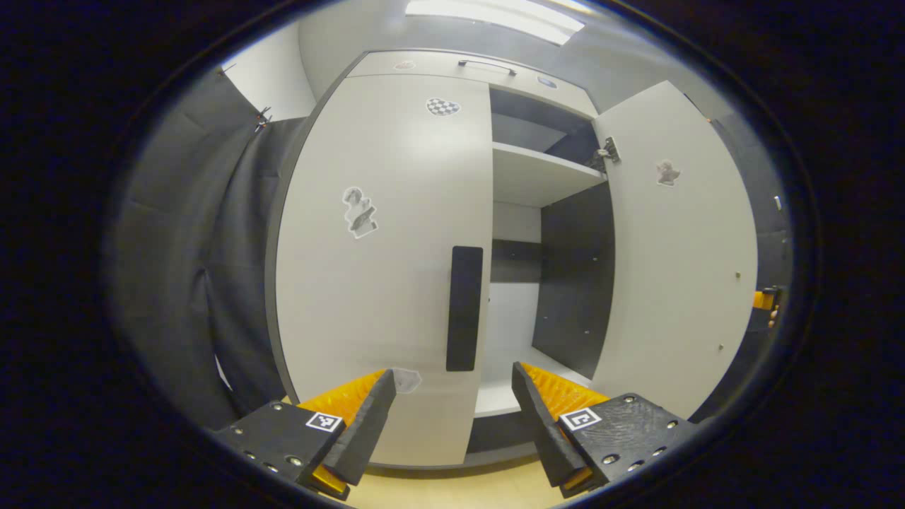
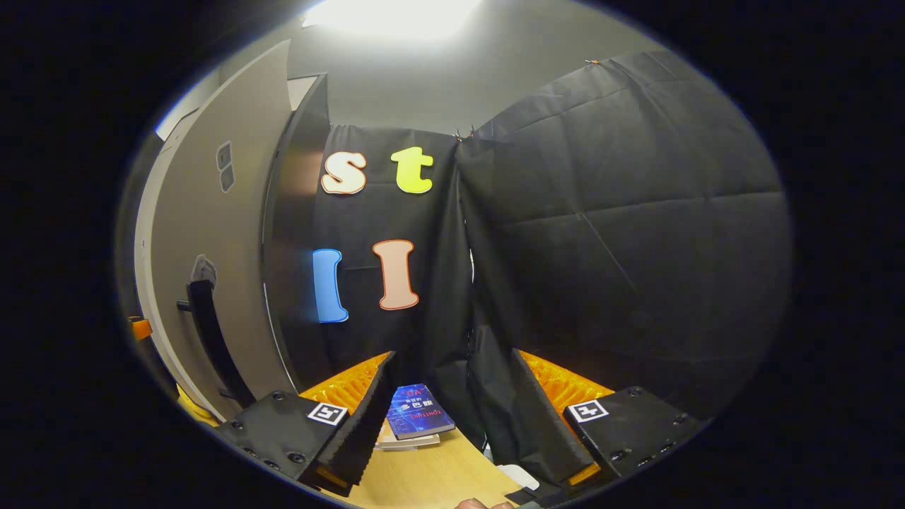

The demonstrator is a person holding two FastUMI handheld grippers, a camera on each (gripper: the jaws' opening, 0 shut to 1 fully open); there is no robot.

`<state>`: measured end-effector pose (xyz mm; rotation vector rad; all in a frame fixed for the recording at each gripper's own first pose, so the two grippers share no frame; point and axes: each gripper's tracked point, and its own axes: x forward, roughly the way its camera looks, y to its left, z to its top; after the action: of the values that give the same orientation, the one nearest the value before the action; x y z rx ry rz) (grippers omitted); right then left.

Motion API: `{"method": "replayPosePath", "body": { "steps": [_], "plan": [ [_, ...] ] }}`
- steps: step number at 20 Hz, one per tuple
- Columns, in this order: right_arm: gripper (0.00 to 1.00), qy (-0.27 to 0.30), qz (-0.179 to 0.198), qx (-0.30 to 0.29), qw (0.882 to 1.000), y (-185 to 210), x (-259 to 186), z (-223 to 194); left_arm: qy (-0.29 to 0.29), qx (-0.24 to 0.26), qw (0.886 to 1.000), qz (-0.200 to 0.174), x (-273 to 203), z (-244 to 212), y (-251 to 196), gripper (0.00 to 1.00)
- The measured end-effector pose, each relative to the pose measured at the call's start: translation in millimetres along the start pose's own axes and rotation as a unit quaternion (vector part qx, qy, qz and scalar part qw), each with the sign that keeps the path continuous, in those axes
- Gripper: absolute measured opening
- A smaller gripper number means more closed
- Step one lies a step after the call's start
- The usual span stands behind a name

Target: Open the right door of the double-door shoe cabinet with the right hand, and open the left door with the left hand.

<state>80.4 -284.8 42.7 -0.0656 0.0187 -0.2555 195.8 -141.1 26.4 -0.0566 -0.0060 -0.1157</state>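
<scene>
The left gripper view faces the shoe cabinet (image 1: 438,247) head-on from close range, looking slightly upward. The right gripper view faces the booth's cloth wall (image 2: 622,233), the open right door (image 2: 205,233) close at its left edge. Both views share that door (image 1: 679,247).

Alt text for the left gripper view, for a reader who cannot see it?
A shoe cabinet stands ahead with its right door swung open on bare shelves and its left door shut, a black handle at its inner edge. The left gripper is open, aimed at that handle.
</scene>
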Motion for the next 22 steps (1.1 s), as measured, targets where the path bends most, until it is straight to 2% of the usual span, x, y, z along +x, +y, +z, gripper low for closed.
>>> {"method": "replayPosePath", "body": {
  "steps": [7, 11, 15, 16, 17, 20, 22],
  "plan": [
    [0.97, 0.013, 0.033, -0.007, 0.999, 2, 68, -18, -0.030, 0.012, 0.999, 0.038, 42, 36, -6, 0.94],
    [0.98, 0.018, 0.059, -0.001, 0.998, 9, 95, -25, -0.028, 0.026, 0.998, 0.054, 68, 40, -13, 0.93],
    [0.98, 0.022, 0.074, 0.001, 0.997, 9, 120, -29, -0.019, 0.008, 0.998, 0.058, 87, 37, -18, 0.94],
    [0.98, 0.023, 0.077, -0.001, 0.997, 9, 126, -31, -0.021, 0.007, 0.997, 0.069, 89, 37, -16, 0.92],
    [0.98, 0.023, 0.079, -0.002, 0.997, 9, 130, -30, -0.020, 0.007, 0.997, 0.070, 92, 37, -17, 0.59],
    [0.98, 0.025, 0.086, 0.000, 0.996, 9, 143, -35, -0.015, 0.029, 0.996, 0.087, 93, 38, -14, 0.44],
    [0.98, 0.029, 0.093, 0.004, 0.995, 11, 150, -38, -0.018, 0.024, 0.995, 0.098, 91, 39, -8, 0.34]
  ]
}}
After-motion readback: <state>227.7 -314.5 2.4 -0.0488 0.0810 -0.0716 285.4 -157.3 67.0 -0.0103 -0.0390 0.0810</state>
